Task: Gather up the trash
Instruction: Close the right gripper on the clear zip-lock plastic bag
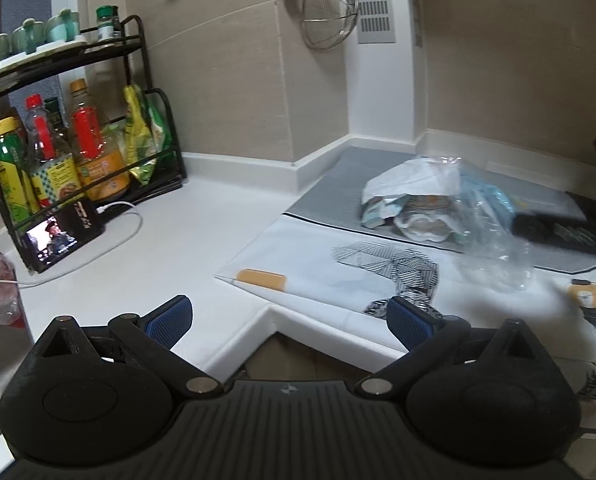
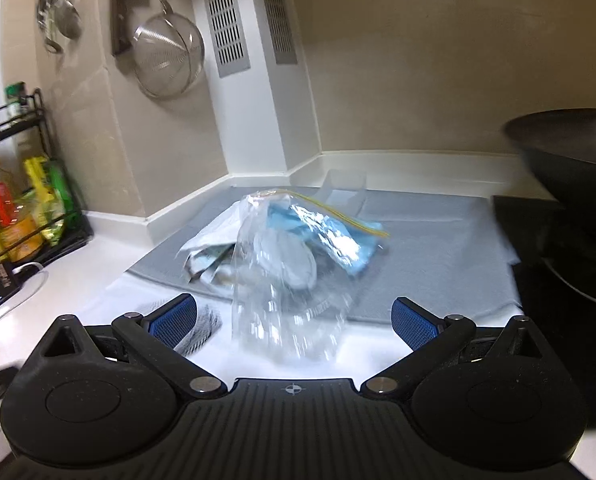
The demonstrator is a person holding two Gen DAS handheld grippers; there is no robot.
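Both grippers (image 1: 287, 316) (image 2: 293, 318) spread, empty; wok (image 2: 570, 148) only in right view.

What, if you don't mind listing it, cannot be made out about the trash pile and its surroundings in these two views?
- Clear plastic bag, right wrist view: motion blur hides its edges and contents.
- Crumpled wrappers, left wrist view: print too small to read; partly under a white bag.
- Dark pan, right wrist view: cut off by the frame edge.
- Phone screen, left wrist view: too small.

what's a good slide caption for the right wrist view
Open right gripper approaches a clear plastic bag in front of crumpled trash on a grey mat.
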